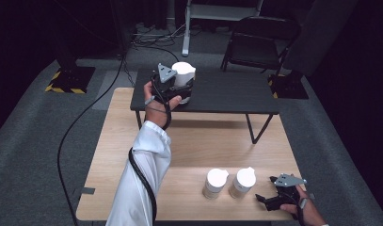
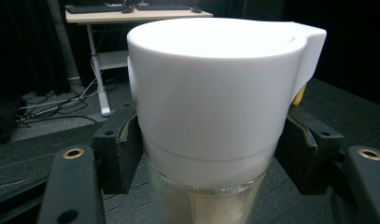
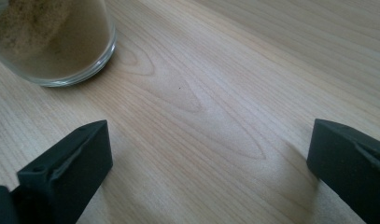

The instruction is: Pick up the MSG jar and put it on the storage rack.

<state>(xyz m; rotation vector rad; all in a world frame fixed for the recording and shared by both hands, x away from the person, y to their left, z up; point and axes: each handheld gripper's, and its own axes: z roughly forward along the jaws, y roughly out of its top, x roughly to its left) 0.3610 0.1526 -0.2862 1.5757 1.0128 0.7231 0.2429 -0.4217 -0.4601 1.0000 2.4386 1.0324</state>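
Note:
On the small black table (image 1: 227, 92) at the back stands a glass jar with a white lid (image 1: 183, 75), and my left gripper (image 1: 177, 92) is shut on it. In the left gripper view the jar (image 2: 215, 116) has pale powder in its lower part, with both jaws pressed against its sides just under the lid. Two more white-lidded jars (image 1: 214, 182) (image 1: 242, 181) stand side by side near the front of the wooden table (image 1: 198, 146). My right gripper (image 1: 267, 200) rests open on the wood just right of them. One jar's glass base (image 3: 52, 42) lies at the upper left in the right gripper view.
A black folding chair (image 1: 257, 42) stands behind the black table. A white desk frame (image 1: 212, 19) rises at the back, with cables on the grey floor. Yellow-striped bases (image 1: 67, 77) sit at the far left and right.

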